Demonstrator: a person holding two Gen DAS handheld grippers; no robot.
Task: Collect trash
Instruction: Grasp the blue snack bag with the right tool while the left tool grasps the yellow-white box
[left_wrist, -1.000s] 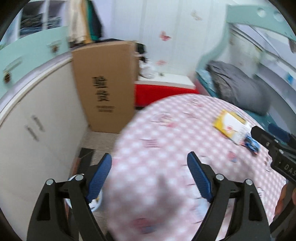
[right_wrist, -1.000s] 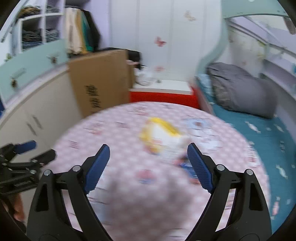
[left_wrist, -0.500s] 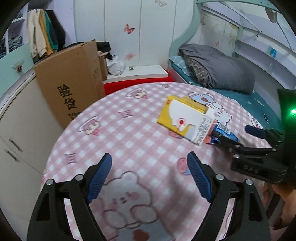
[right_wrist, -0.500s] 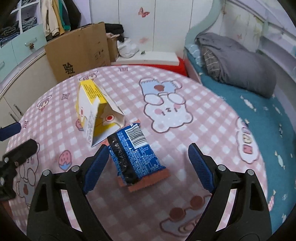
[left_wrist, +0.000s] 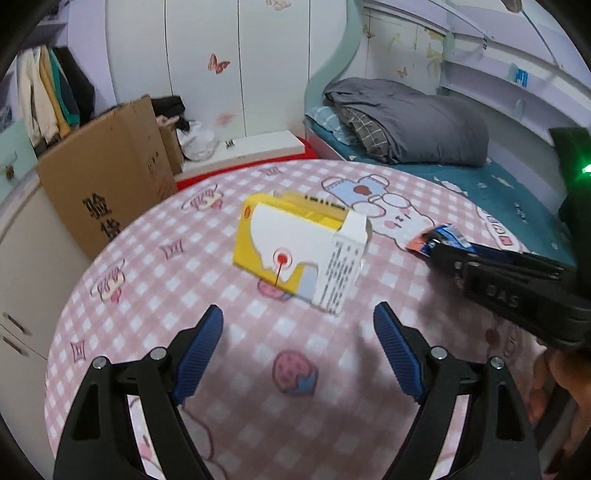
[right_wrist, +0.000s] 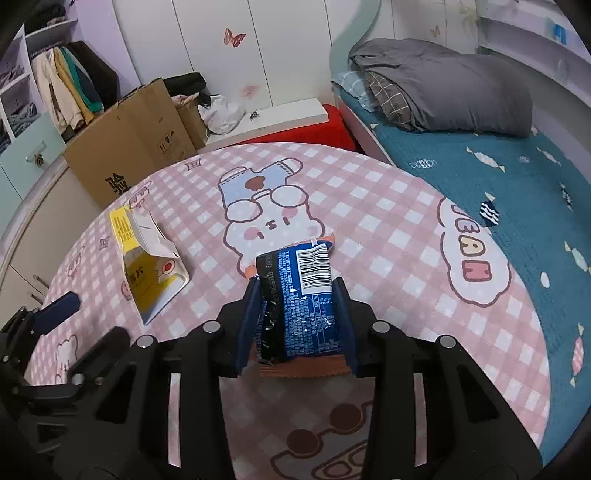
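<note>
Right wrist view: right claw (right_wrist: 297, 295) pinches a blue snack wrapper (right_wrist: 299, 295) across its middle — light, crinkly, likely slippery. Left claw (left_wrist: 297, 332) gapes wide; just ahead lies a yellow carton (left_wrist: 295, 247) — stiff, light — on the table (left_wrist: 147, 295).

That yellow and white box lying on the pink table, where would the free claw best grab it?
Probably across the yellow box's narrow thickness at the near white end, coming from the left gripper side, which is open and facing it. The box lies flat on the table; its broad face looks too wide for the jaws. The right gripper holds the blue wrapper.
</note>
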